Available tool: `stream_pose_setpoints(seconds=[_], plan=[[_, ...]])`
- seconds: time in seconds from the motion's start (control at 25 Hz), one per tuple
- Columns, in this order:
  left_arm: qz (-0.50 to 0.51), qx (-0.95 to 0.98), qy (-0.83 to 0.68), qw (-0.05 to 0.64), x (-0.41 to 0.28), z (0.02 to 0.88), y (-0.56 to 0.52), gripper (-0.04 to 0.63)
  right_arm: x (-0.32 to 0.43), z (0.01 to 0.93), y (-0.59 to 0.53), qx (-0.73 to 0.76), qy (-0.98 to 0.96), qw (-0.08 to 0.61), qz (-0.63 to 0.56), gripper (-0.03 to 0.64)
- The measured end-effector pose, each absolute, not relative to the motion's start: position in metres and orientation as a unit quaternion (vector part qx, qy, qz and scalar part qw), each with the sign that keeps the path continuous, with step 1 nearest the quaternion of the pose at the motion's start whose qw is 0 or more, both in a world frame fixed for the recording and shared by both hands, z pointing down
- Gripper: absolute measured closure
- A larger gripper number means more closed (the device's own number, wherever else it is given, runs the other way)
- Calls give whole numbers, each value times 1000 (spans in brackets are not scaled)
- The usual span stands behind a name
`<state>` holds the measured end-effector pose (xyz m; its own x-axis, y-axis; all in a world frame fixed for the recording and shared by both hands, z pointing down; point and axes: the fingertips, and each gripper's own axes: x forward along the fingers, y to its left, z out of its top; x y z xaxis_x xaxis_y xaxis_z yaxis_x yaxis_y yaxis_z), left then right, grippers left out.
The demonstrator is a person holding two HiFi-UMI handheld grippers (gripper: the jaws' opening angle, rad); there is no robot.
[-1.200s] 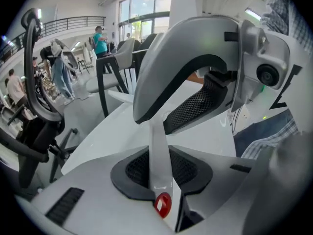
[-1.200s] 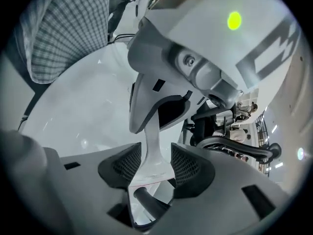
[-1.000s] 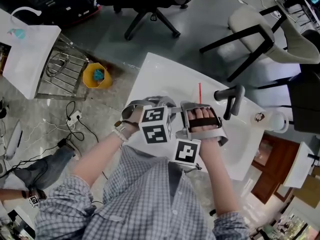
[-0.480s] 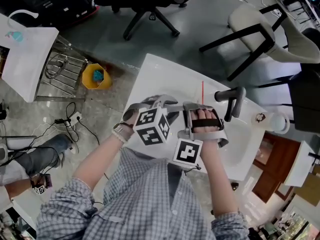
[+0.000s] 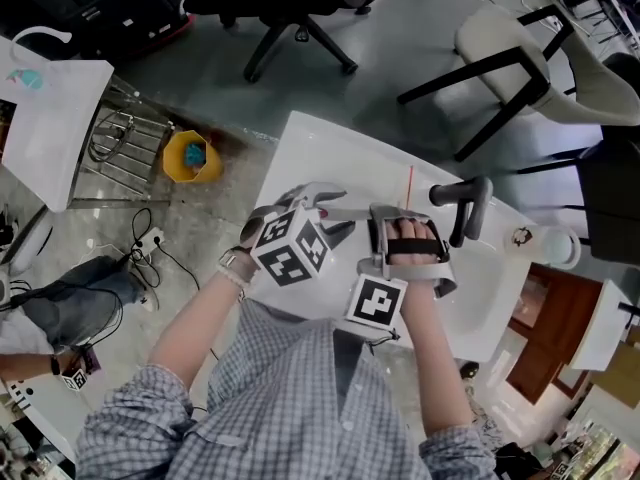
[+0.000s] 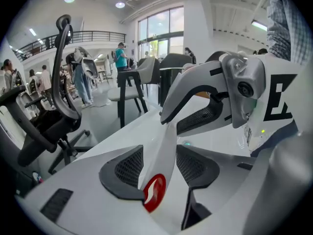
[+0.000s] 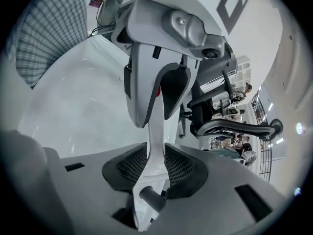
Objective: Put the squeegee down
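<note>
Over the white desk (image 5: pixel 320 148), at the near edge where the person is standing, both grippers are meeting on one object. The squeegee (image 7: pixel 154 136) is being held by the right gripper (image 7: pixel 155 163), whose jaws have just been closing and are now pinching the white handle from both sides, the pads pressing on it. The left gripper (image 6: pixel 161 163) is standing spread to its widest, its jaws having just been opening. The handle is still passing between them but lies closer to one pad, with a clear gap at the other, so this gripper is no longer carrying it. The squeegee's long axis is running from the right gripper's jaws straight across into the left gripper's, so the two grippers are facing each other along it with the handle bridging them. The squeegee is sitting above the desk. Whether any part of it is touching the surface cannot be told from these views. In judgement, the set-down is now resting with the right gripper alone. The left gripper needs to be backing off along the handle's axis before the lowering begins, or a pad may catch the handle. Bare desk surface is lying directly below and beyond the grippers.
</note>
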<state>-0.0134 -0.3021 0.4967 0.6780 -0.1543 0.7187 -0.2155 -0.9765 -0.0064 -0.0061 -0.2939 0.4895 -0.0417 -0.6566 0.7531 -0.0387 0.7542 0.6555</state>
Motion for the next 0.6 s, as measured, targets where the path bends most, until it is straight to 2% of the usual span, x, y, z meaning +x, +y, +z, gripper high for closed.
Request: stream_pose_setpoints(seconds=[0.16, 0.32, 0.48, 0.56, 0.6], plan=[[376, 917, -125, 46, -25, 493, -313, 377, 2, 492, -299, 267, -669, 654, -231, 508], [355, 919, -167, 46, -43, 482, -330, 402, 12, 497, -302, 275, -664, 661, -213, 511], [307, 922, -225, 72, -63, 465, -350, 488, 17, 504, -310, 292, -663, 660, -199, 526], [279, 921, -251, 106, -72, 462, -356, 536, 22, 508, -318, 309, -656, 659, -198, 591], [267, 919, -261, 124, -77, 462, -357, 551, 24, 511, -321, 315, -654, 660, -195, 591]])
